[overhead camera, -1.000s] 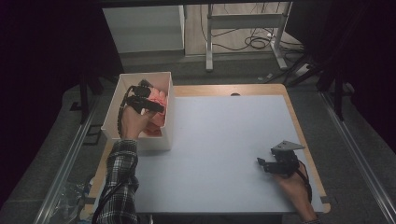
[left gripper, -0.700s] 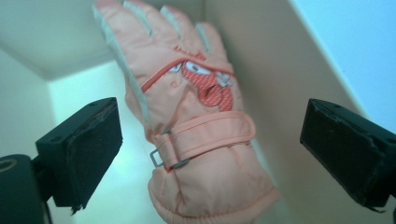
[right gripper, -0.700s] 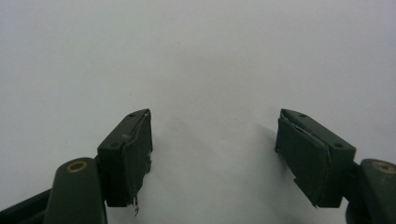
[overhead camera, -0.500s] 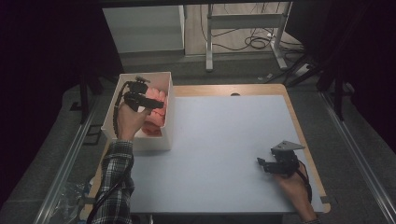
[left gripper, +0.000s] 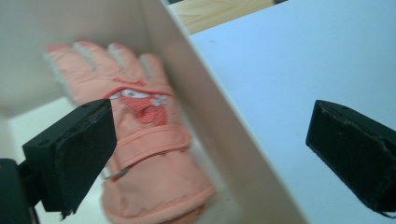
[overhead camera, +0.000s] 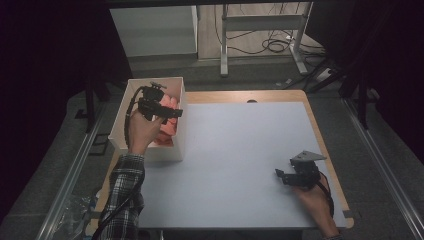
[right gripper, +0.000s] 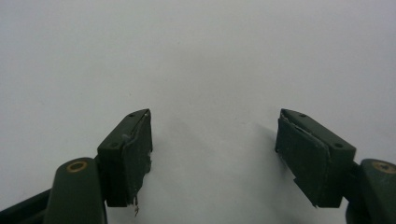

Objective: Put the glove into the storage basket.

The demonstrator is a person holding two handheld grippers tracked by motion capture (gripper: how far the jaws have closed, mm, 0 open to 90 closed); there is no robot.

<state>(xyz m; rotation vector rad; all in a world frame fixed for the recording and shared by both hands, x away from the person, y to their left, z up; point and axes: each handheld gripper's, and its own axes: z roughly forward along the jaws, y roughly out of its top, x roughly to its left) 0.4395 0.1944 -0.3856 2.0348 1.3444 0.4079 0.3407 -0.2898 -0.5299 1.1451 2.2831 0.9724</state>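
Glove [left gripper: 149, 154], salmon pink, lies flat on the floor of the white box [overhead camera: 176, 145] at the surface's [overhead camera: 240, 165] far left corner; that is where the work in hand appears to centre.

Near right edge: right gripper [overhead camera: 286, 176] rests low over the bare surface, jaws spread, nothing between them. Judged to be parked clear so the left hand works unhindered.

Far left: left gripper [overhead camera: 172, 112] hangs above the box, held in the person's left hand [overhead camera: 140, 132]. Its jaws have just been opening and now stand wide; nothing is pinched. In the left gripper view one jaw sits over the glove, the other over the surface, with the box wall running between. Judged a release: glove let go inside, gripper lifting off.

Materials: glove is padded, quilted fabric with a wrist strap, a small buckle and a red-and-white patch on the back; soft, will slump. Box is thin, stiff, smooth white board, open-topped and straight-walled. Surface is matt pale sheet with a wood border.
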